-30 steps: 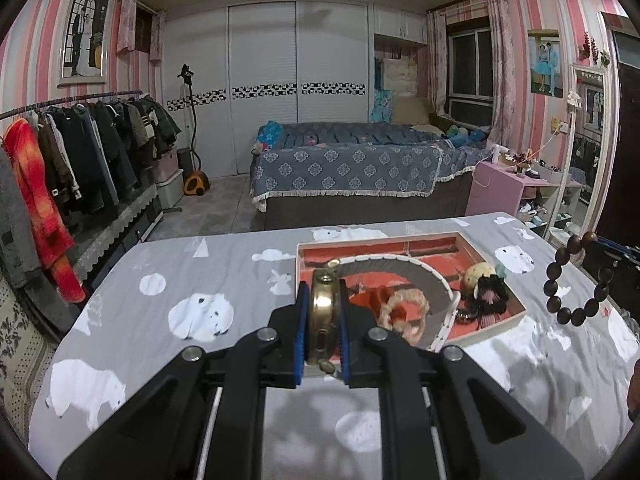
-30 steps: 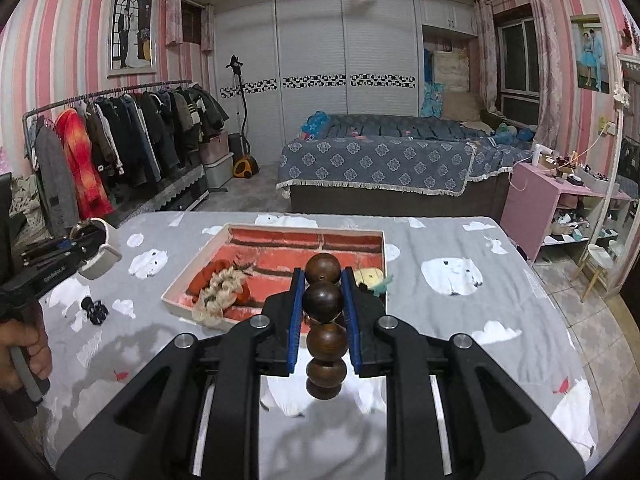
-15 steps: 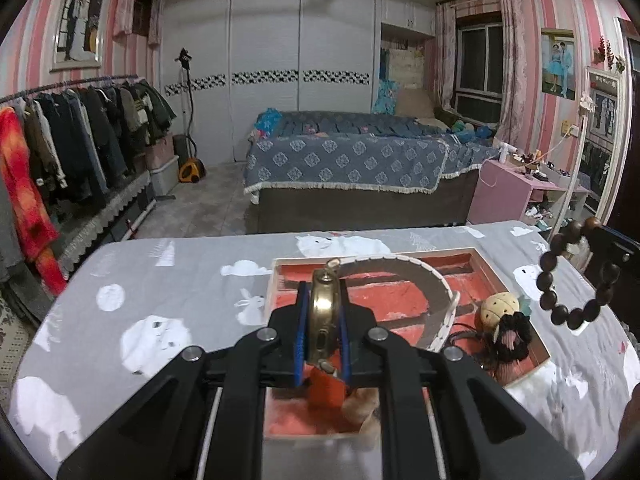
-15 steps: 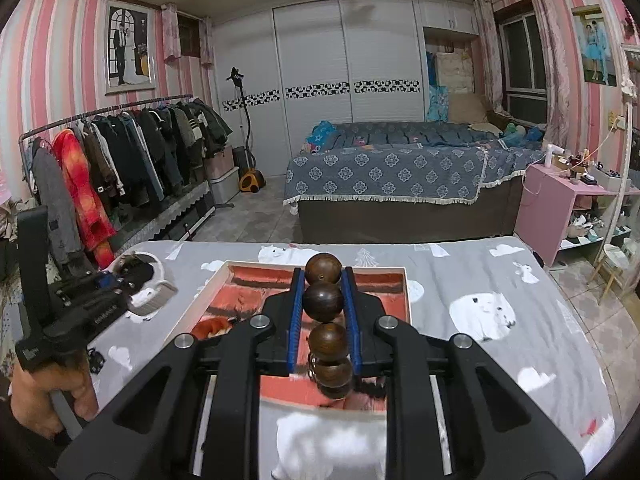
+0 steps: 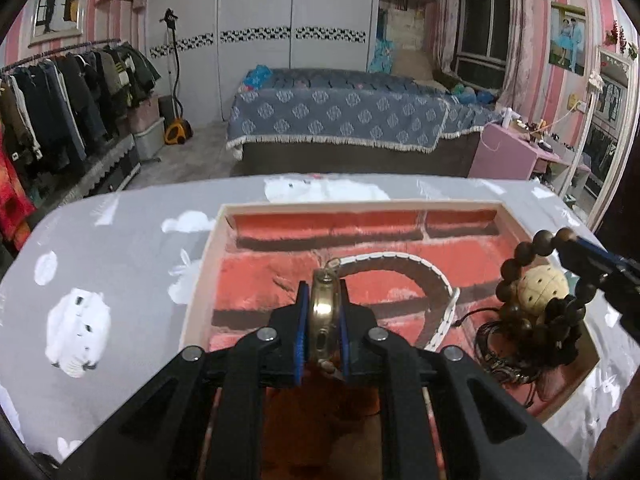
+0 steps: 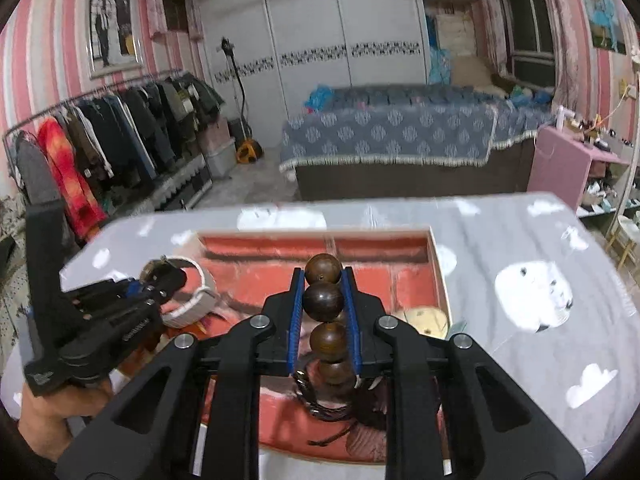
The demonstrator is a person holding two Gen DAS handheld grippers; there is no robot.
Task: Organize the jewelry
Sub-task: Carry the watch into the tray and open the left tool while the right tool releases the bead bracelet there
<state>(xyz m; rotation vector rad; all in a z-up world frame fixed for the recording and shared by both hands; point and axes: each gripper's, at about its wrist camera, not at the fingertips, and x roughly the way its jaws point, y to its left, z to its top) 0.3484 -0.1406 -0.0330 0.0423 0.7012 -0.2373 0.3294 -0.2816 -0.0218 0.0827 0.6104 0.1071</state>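
A cream-rimmed jewelry tray [image 5: 204,264] with red velvet compartments lies on the grey table; it also shows in the right wrist view [image 6: 438,272]. My left gripper [image 5: 323,312] is shut on a gold-cased watch [image 5: 325,304] with a white strap [image 5: 400,258], held over the tray's middle. My right gripper [image 6: 323,300] is shut on a dark wooden bead bracelet [image 6: 323,300], which hangs over the tray's right part [image 5: 516,276]. A cream perforated ball [image 5: 540,286] and dark cords [image 5: 500,356] lie in the tray's right compartment.
The grey tablecloth [image 5: 100,248] with white bear prints surrounds the tray. Beyond the table stand a bed [image 5: 340,116], a clothes rack [image 5: 60,100] on the left and a pink side table [image 5: 508,156] on the right.
Both grippers have moved forward and lower over the tray, each keeping its hold. The bead bracelet now hangs just above the ball and cords at the tray's right.
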